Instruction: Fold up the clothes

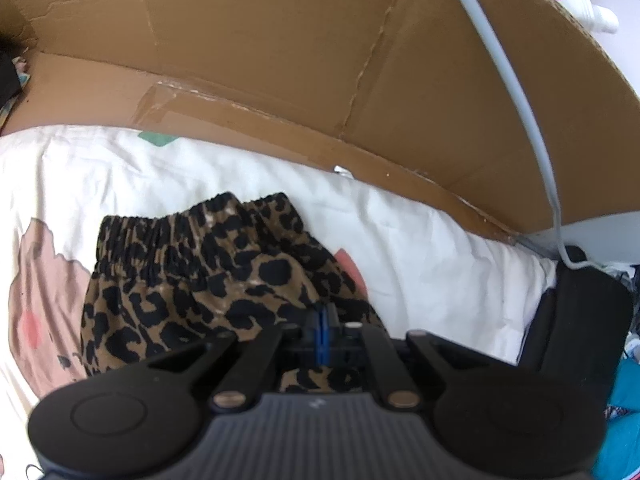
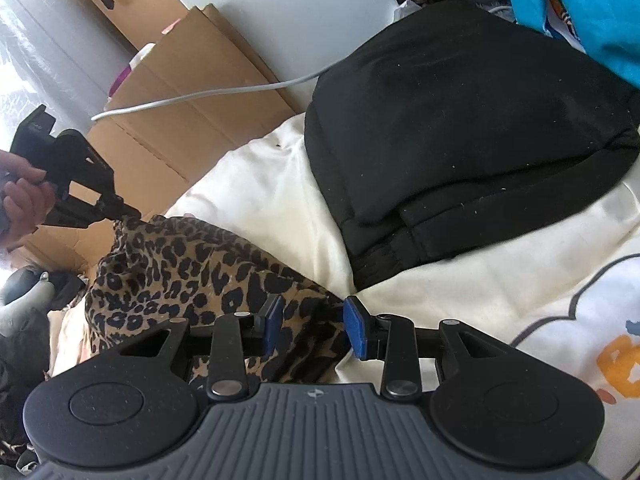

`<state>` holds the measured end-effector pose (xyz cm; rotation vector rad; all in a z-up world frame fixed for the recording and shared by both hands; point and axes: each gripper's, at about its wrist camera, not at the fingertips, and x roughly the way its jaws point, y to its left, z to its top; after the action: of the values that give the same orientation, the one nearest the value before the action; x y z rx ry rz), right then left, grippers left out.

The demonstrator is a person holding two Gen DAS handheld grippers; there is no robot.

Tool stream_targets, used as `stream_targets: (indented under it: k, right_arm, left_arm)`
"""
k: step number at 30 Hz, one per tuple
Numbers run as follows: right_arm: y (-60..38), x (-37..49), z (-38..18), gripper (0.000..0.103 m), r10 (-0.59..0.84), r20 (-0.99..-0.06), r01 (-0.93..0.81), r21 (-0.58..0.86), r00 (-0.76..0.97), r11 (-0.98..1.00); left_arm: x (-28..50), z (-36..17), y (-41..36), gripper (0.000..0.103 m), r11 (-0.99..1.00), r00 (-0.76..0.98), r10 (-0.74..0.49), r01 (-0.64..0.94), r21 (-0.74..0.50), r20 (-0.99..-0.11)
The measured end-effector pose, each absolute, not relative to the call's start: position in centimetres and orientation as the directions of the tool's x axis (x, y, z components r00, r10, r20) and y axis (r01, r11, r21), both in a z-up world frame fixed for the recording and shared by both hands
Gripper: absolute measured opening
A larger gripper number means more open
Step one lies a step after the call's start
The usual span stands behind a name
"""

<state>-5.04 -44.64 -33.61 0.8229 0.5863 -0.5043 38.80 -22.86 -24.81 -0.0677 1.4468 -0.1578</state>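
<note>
A leopard-print garment [image 1: 188, 280] with an elastic waistband lies on a white printed bedsheet [image 1: 420, 240]. My left gripper [image 1: 322, 328] is shut on an edge of this garment, its blue pads pressed together. In the right wrist view the same garment [image 2: 192, 272] stretches from the left gripper [image 2: 124, 214], held by a hand at the left, down to my right gripper [image 2: 314, 326]. The right gripper is open, its blue pads [image 2: 358, 332] standing on either side of a fold of the cloth without pinching it.
A folded black garment [image 2: 460, 128] lies on the sheet to the right. Flattened cardboard [image 1: 280, 60] stands against the wall behind the bed, with a white cable [image 1: 516, 92] across it. Blue clothing [image 2: 580, 8] lies at the far right.
</note>
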Motion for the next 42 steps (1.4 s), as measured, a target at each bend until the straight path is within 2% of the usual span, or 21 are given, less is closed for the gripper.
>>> stream_targets:
  k: [3,4,5,7,18,29,33,38,42]
  right_arm:
    - [-44.8,-4.4,-33.8,0.039,-0.173,-0.66,0.614,0.525,0.731,0.59]
    - [-44.8,-4.1,-33.9,0.035,-0.17,-0.663,0.612,0.521,0.729,0.595]
    - [-44.7,-3.9,-33.9,0.019,-0.166,-0.667,0.611,0.516,0.727,0.6]
    - [-44.7,-3.8,-34.1,0.002,-0.164,-0.675,0.614,0.507,0.72,0.605]
    - [-44.8,-4.9,-33.7,0.002,-0.19,-0.681,0.638,0.498,0.707,0.587]
    - [-45.5,-5.1,-33.9,0.002,-0.199,-0.71,0.667,0.473,0.676,0.576]
    - [-45.8,-5.2,-34.1,0.002,-0.199,-0.716,0.676,0.474,0.669,0.564]
    - [-45.7,-5.5,-33.8,0.002,-0.213,-0.707,0.68,0.48,0.674,0.554]
    - [-45.6,-5.5,-33.7,0.002,-0.229,-0.706,0.689,0.478,0.67,0.545]
  left_arm:
    - [38.9,-25.0,-22.8,0.001,0.987,0.114,-0.149,0.074,-0.141,-0.982]
    - [38.9,-25.0,-22.8,0.001,0.987,0.113,-0.15,0.075,-0.142,-0.982]
    - [39.0,-25.2,-22.7,0.001,0.987,0.111,-0.151,0.076,-0.143,-0.982]
    - [39.1,-25.4,-22.7,0.001,0.986,0.109,-0.152,0.078,-0.144,-0.982]
    - [39.5,-26.0,-24.6,0.001,0.978,0.118,-0.19,0.112,-0.177,-0.975]
    - [40.0,-28.8,-25.6,0.001,0.97,0.104,-0.231,0.106,-0.22,-0.967]
    - [40.9,-30.0,-25.7,0.009,0.963,0.032,-0.235,0.141,-0.228,-0.972]
    - [42.0,-26.3,-24.5,0.026,0.95,0.07,-0.247,0.213,-0.227,-0.967]
    - [42.4,-24.2,-23.4,0.026,0.95,0.103,-0.205,0.26,-0.173,-0.973]
